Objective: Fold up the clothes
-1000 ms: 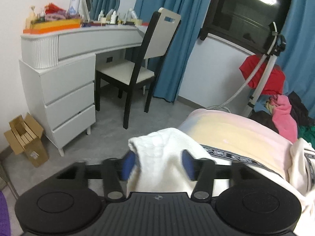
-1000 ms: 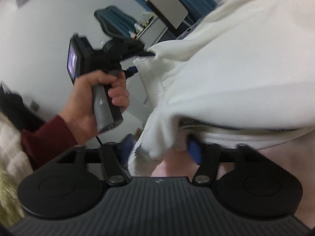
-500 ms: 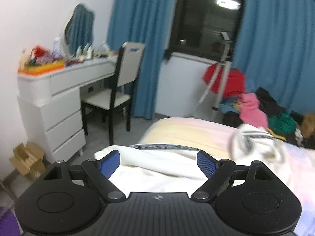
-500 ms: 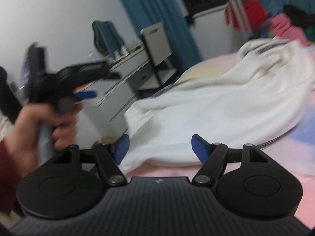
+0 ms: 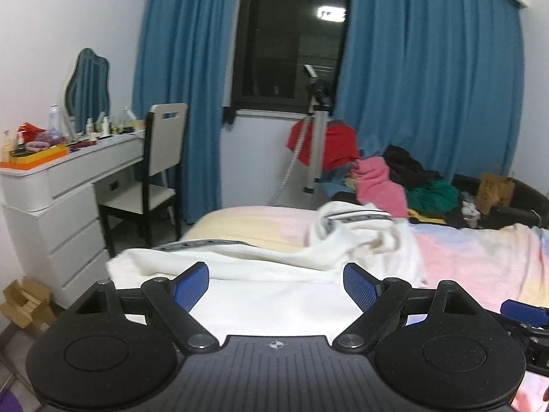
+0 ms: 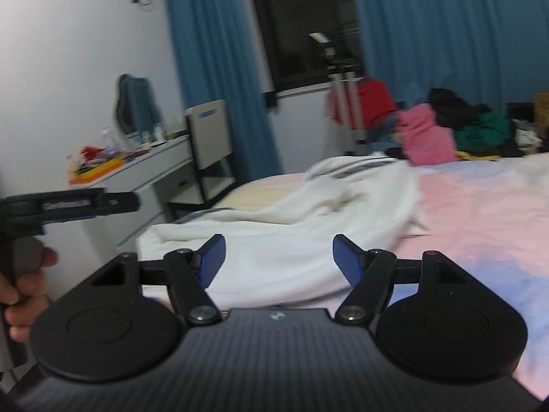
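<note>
A white garment with black lettered trim (image 5: pixel 274 267) lies rumpled across the near corner of a pastel pink and yellow bed (image 5: pixel 473 254), filling the centre of both wrist views. The left gripper (image 5: pixel 276 283) and the right gripper (image 6: pixel 278 257) each hover over it at the bottom of frame, blue-padded jaws spread wide and gripping nothing. The right view is blurred, but a hand (image 6: pixel 20 295) at its left edge seems to hold the other gripper's handle.
</note>
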`<move>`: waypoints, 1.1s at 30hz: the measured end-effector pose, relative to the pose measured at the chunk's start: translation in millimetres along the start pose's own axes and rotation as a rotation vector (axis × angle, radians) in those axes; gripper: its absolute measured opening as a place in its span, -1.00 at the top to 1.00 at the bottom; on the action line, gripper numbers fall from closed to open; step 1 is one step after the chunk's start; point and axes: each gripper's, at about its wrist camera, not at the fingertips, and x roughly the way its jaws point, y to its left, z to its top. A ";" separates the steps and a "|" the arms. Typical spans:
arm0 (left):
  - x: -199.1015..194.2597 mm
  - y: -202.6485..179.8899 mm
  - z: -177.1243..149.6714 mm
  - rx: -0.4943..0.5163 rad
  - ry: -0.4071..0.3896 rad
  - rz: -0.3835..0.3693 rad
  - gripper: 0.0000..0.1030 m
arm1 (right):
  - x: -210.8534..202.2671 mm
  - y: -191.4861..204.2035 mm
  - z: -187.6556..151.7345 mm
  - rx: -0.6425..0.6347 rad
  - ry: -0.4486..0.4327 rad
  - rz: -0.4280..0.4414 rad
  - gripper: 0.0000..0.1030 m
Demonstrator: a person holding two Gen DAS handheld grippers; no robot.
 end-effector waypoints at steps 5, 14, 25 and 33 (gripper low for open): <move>28.0 -57.0 -12.5 0.059 0.010 -0.043 -0.70 | -1.9 -53.1 -16.1 0.048 -0.019 -0.119 -0.39; 143.6 -158.2 -25.5 0.194 0.043 -0.158 -0.68 | 18.2 -132.7 -30.8 0.248 0.001 -0.252 -0.41; 328.0 -236.5 -47.4 0.364 0.084 -0.244 -0.67 | 73.6 -189.2 -45.9 0.363 0.028 -0.345 -0.41; 394.7 -250.9 -65.2 0.426 0.174 -0.105 0.35 | 104.5 -195.0 -58.5 0.369 0.069 -0.350 -0.41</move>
